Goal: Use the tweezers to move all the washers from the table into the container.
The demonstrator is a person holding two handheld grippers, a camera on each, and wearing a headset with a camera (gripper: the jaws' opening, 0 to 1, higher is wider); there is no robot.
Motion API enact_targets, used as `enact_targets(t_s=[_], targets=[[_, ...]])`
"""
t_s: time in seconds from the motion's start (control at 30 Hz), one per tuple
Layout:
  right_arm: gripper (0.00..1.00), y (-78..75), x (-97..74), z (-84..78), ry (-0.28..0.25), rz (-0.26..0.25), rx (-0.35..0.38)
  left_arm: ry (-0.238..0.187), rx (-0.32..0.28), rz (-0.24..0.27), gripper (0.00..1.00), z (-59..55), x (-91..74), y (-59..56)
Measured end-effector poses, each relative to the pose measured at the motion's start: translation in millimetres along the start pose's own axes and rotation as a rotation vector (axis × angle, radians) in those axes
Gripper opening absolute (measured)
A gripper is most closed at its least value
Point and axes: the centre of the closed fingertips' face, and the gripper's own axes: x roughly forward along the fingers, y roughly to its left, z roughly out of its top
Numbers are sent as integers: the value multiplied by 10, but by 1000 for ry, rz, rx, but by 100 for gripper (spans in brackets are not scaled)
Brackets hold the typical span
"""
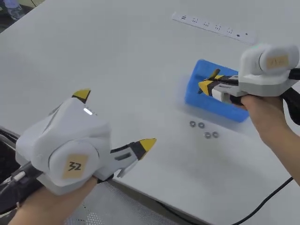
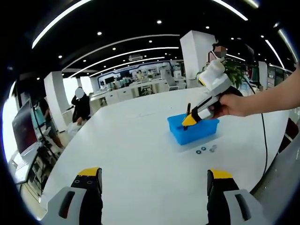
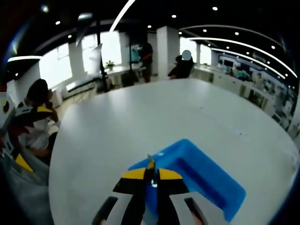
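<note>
A wide white tabletop (image 1: 140, 56) carries everything. On its right side sits an open blue container (image 1: 199, 77), a rectangular tub with low walls. The part of its inside seen in the right gripper view (image 3: 201, 176) is plain blue, and the rest is hidden behind the claw, so its contents cannot be told in full.

The left claw (image 1: 115, 119) is held low at the near left edge of the tabletop, well apart from the container. Its two yellow-tipped jaws are spread wide with nothing between them, as the left gripper view (image 2: 154, 174) also shows. The right claw (image 1: 205, 86) hangs over the container, held by a hand (image 1: 265, 115) that reaches in from the right. Its jaws are pressed together on a thin dark tool.

A white power strip (image 1: 213, 27) lies along the far side of the tabletop, well beyond the container. A black cable (image 1: 265, 201) trails over the near right corner.

The tweezers (image 3: 150, 163) are the tool pinched in the right claw. Their short pointed tip sticks out between the yellow jaw tips, above the container's near wall.

Four washers (image 1: 201, 125) lie flat on the tabletop just beside the container's near long side, outside it, in two loose pairs. They also show in the left gripper view (image 2: 204, 150), below the right claw.
</note>
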Motion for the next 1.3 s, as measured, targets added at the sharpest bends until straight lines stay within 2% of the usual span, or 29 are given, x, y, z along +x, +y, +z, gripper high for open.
enact_targets(t_s=[0.2, 0.4, 0.5, 0.63, 0.73, 0.83, 0.93, 1.17, 1.23, 1.3], targets=[[5, -7, 53, -17, 9, 7, 20, 3, 5, -2, 95, -6, 3, 1], [5, -11, -32, 55, -19, -3, 29, 6, 11, 1, 95, -12, 5, 6], [5, 37, -154, 126, -44, -4, 32, 13, 19, 2, 95, -23, 8, 5], [5, 64, -423, 291, -104, -35, 23, 14, 26, 5, 95, -21, 11, 6], [5, 135, -517, 341, -140, -23, 45, 11, 29, 10, 95, -15, 9, 13], [5, 252, -579, 297, -136, -3, 44, 8, 26, 14, 95, -11, 6, 23], [5, 393, -597, 181, -109, 2, 19, 11, 26, 19, 95, -18, 5, 35], [5, 552, -537, -75, -52, 22, 32, 29, 33, 15, 96, -53, 16, 29], [5, 550, -502, -178, -11, 14, 11, 27, 36, 16, 95, -51, 16, 27], [5, 578, -484, -212, -2, 11, 2, 30, 35, 14, 95, -57, 18, 23]])
